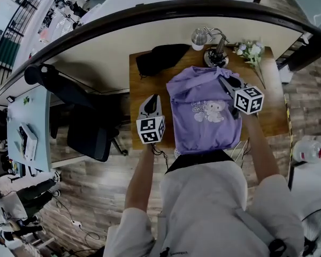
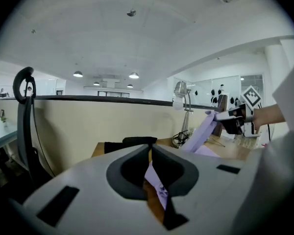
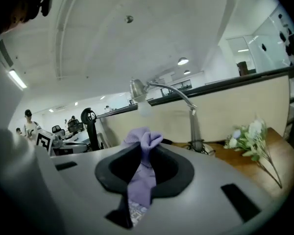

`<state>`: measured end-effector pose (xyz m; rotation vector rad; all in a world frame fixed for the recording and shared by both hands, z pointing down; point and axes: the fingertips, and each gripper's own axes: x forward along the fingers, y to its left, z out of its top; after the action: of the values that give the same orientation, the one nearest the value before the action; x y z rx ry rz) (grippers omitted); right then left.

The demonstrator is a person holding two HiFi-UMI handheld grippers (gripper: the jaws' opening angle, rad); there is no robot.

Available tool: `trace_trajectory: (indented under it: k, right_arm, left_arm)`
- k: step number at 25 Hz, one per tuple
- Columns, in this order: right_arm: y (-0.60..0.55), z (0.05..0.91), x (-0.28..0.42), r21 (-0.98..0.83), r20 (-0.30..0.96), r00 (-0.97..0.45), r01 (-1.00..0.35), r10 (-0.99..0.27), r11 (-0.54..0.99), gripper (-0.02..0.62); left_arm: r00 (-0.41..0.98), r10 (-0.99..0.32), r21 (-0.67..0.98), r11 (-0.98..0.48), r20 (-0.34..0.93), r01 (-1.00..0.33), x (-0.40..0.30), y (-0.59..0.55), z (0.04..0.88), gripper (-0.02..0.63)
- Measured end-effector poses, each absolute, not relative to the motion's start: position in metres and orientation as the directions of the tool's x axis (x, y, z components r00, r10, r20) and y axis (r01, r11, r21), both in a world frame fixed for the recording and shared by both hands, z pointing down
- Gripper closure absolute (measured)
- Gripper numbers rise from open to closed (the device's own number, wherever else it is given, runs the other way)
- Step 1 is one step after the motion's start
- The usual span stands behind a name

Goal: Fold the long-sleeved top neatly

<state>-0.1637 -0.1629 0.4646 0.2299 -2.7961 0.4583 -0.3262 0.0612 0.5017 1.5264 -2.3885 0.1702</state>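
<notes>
Wooden table (image 1: 268,119): lamp (image 1: 214,57), flowers (image 1: 251,50), black cloth (image 1: 160,58) behind purple top (image 1: 204,114).

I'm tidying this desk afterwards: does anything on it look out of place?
A black cloth lies crumpled at the table's far left corner, and a flower sprig lies flat beside the lamp. Nothing looks spilled.
</notes>
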Motion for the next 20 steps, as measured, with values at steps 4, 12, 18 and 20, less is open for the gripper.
trace_trajectory:
  k: [4,12,18,20]
  right_arm:
    - [-0.198,0.506,-0.123,-0.352,0.367,-0.918,-0.287,-0.151,0.891,0.526]
    - [-0.232,0.586,-0.088,-0.537,0.473,-0.869,-0.417,-0.148,0.734,0.515]
    - [-0.279,0.635,-0.045,-0.447,0.635,-0.714,-0.650,-0.293,0.615,0.431]
    - [-0.294,0.637,-0.028,-0.400,0.643,-0.672,-0.703,-0.367,0.588,0.435]
  left_arm:
    - [-0.359,-0.865,0.065,0.405,0.352,-0.912,-0.308,0.036,0.516,0.571]
    - [-0.322,-0.840,0.033,0.372,0.437,-0.928,-0.282,-0.021,0.544,0.571]
    - [-0.325,-0.790,0.010,0.386,0.519,-0.923,-0.277,-0.050,0.571,0.571]
    - [-0.321,-0.782,0.007,0.384,0.534,-0.923,-0.277,-0.059,0.579,0.571]
